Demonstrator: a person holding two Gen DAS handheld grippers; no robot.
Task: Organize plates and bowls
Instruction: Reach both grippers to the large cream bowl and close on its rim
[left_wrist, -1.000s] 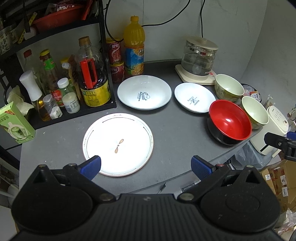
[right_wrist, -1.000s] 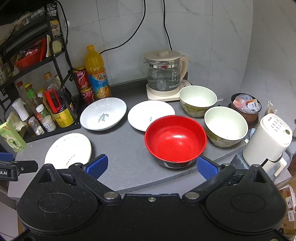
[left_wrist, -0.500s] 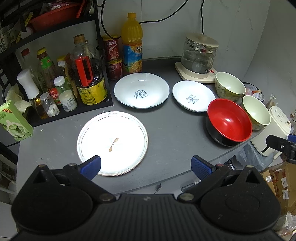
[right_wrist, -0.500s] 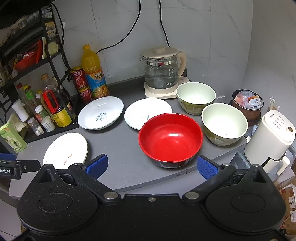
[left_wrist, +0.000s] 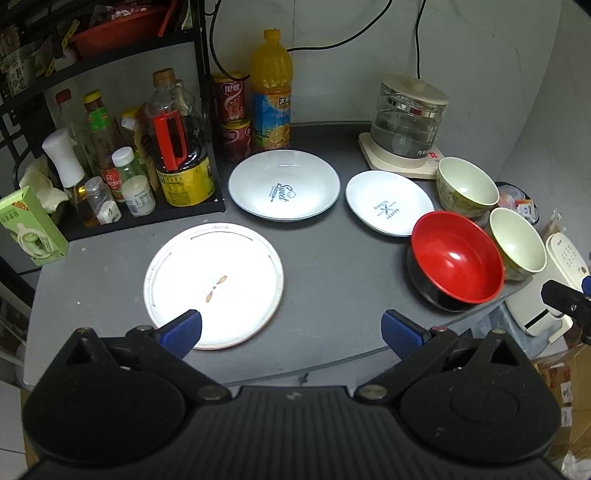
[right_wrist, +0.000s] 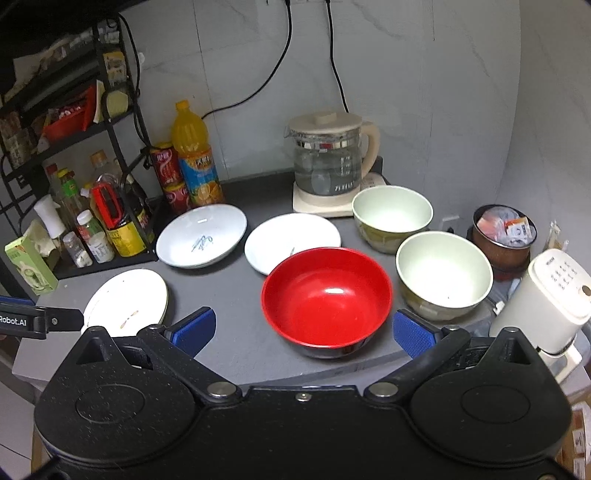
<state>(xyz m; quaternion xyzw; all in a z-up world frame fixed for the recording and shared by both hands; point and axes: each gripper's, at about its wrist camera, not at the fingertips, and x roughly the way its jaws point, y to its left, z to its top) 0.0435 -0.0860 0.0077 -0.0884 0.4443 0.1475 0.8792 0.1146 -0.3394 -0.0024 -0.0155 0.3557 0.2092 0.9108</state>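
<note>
Plates and bowls all single, nothing stacked, task barely begun. Compared with a second ago: scene drifted slightly in both views, crockery untouched, only the approach under way.

Left gripper (left_wrist: 291, 328): jaws spread wide, holding nothing, hovering at the near edge of the grey counter (left_wrist: 332, 266). Flat rimmed plate (left_wrist: 214, 284) at 11 o'clock from it, lying level, round, so no long axis; centre motif slanted toward 1 o'clock. Deep white plate (left_wrist: 283, 186) at 12 o'clock, small white plate (left_wrist: 388, 203) at 1 o'clock.

Right gripper (right_wrist: 303, 328): equally wide, empty, red bowl (right_wrist: 327, 295) straight ahead at 12 o'clock, mouth up. Two pale green bowls (right_wrist: 443, 273) (right_wrist: 391, 214) at 1 o'clock, both upright. Kettle (right_wrist: 328, 162) behind, well apart.
</note>
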